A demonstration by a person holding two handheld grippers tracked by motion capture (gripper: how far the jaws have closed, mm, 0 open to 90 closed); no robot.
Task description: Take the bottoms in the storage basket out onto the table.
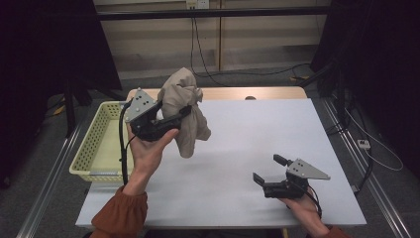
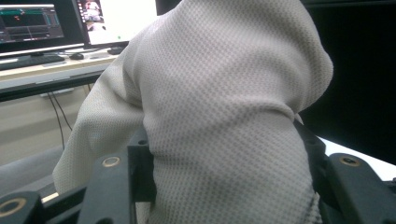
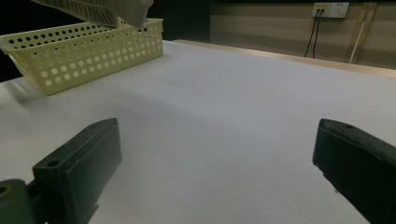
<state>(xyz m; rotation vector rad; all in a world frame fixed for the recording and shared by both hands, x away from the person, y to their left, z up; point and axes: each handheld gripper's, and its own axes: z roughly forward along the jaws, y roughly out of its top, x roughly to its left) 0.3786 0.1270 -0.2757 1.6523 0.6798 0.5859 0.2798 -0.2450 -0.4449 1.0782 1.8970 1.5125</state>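
Beige waffle-knit cloth (image 1: 185,111), bunched into a loose bundle, hangs in the air in the high view, pinched between the jaws of the left gripper (image 1: 182,115), which is raised above the left part of the white table (image 1: 257,144). The bulk of the fabric spills above and below the fingertips, its lower end dangling clear of the tabletop. The pale yellow perforated plastic basket (image 1: 96,146) sits behind and to the outer side of that gripper, at the table's left edge. The right gripper (image 1: 267,171) rests low near the table's near right corner, jaws spread wide with nothing between them.

In the left gripper view the cloth (image 2: 224,112) bulges up between the two black jaws, which press on it from either side (a firm hold, by the look of it).

In the right gripper view the spread fingers (image 3: 77,170) frame bare tabletop, the basket (image 3: 88,51) stands well ahead of the left fingertip, and a corner of the hanging cloth (image 3: 105,11) shows above it.

The step in hand seems to be carrying the lifted cloth. The next move likely calls for swinging the left gripper over the basket, lowering until the fabric settles inside, then parting the jaws
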